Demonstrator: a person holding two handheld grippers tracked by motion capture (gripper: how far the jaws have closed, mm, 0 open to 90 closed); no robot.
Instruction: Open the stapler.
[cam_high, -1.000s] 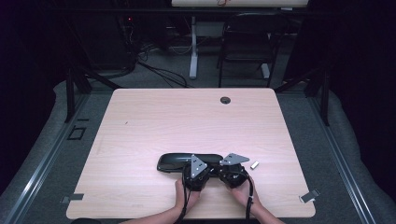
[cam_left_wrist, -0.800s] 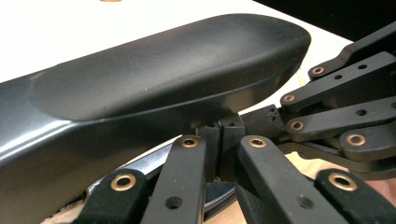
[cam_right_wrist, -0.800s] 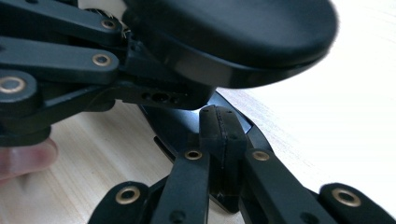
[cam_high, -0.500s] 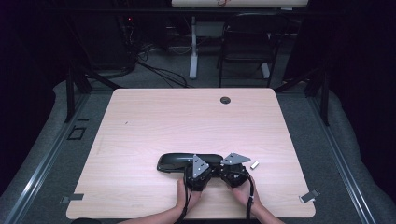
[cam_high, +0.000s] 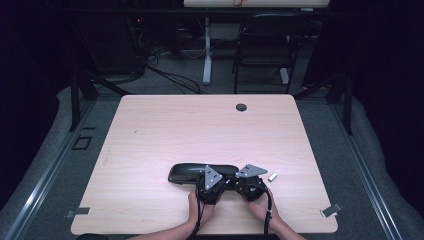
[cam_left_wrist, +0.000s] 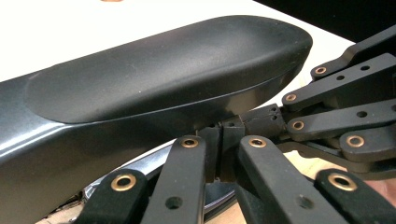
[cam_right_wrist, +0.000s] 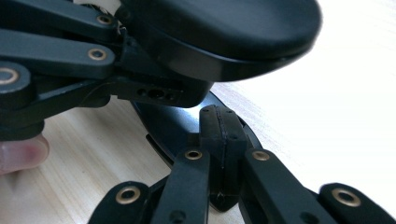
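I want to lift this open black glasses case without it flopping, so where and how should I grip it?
Probably by the thin front rim of the glasses case, coming in low from the person's side. The domed lid looks too smooth and rounded to pinch; the left tool and right tool are closed at that edge.

Left claw (cam_high: 214, 176) jaws pressed together; right claw (cam_high: 245, 179) likewise, side by side

Dark room, grey carpet floor (cam_high: 60, 165); beyond the jaws a black chair (cam_high: 260, 45), white desk leg (cam_high: 206, 50), floor cables (cam_high: 170, 75).
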